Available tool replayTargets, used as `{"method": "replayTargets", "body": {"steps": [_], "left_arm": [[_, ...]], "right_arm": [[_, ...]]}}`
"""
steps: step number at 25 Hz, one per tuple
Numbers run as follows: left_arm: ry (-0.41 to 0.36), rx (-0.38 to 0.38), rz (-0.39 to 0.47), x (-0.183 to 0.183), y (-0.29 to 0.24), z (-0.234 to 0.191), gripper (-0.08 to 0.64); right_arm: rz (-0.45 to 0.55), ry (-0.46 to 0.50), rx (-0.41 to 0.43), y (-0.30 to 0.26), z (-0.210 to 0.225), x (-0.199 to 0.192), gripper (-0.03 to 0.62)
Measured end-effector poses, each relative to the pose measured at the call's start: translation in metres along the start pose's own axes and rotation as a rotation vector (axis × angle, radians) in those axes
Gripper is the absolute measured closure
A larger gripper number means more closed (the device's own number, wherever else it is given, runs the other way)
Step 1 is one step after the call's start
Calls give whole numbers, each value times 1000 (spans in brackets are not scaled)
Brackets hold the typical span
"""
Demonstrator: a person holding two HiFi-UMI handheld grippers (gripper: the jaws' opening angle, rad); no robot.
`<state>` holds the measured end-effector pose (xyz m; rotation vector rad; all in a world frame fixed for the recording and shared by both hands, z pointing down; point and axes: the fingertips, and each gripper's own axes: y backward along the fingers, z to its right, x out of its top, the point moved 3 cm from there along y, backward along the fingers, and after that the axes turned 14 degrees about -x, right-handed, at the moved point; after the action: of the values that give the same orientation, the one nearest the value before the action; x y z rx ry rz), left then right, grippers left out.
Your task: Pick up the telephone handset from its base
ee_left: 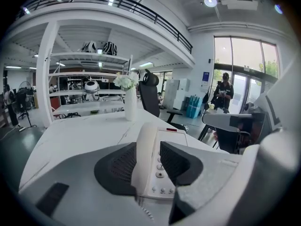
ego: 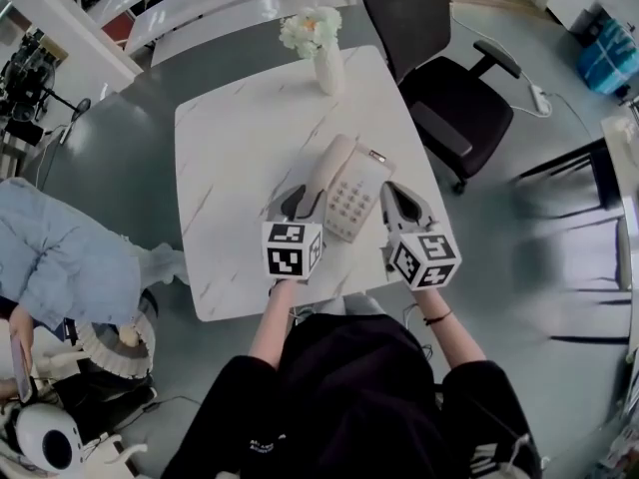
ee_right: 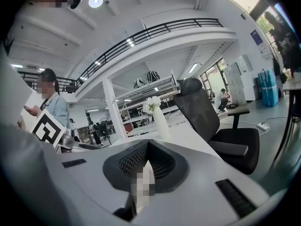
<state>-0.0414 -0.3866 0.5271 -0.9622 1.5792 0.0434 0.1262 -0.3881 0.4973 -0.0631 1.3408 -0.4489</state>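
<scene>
A cream telephone lies on the white marble table, its handset resting along the left side of the base. My left gripper is at the handset's near end. In the left gripper view it stands open, with the handset between the dark ribbed pads, very close on both sides. My right gripper hovers just right of the phone base. In the right gripper view its jaws meet with nothing between them.
A white vase of flowers stands at the table's far edge. A black office chair is at the table's right. A person in light blue sits to the left, beyond the table's near left corner.
</scene>
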Motion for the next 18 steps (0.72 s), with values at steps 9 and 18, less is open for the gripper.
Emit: {"method": "replayTargets", "body": {"steps": [9, 18], "left_arm": [[-58, -56, -143, 1, -53, -25, 329], [-126, -117, -288, -14, -86, -35, 305]], "right_arm": [[-9, -65, -56, -27, 21, -5, 601], [-20, -98, -89, -41, 31, -13, 601]]}}
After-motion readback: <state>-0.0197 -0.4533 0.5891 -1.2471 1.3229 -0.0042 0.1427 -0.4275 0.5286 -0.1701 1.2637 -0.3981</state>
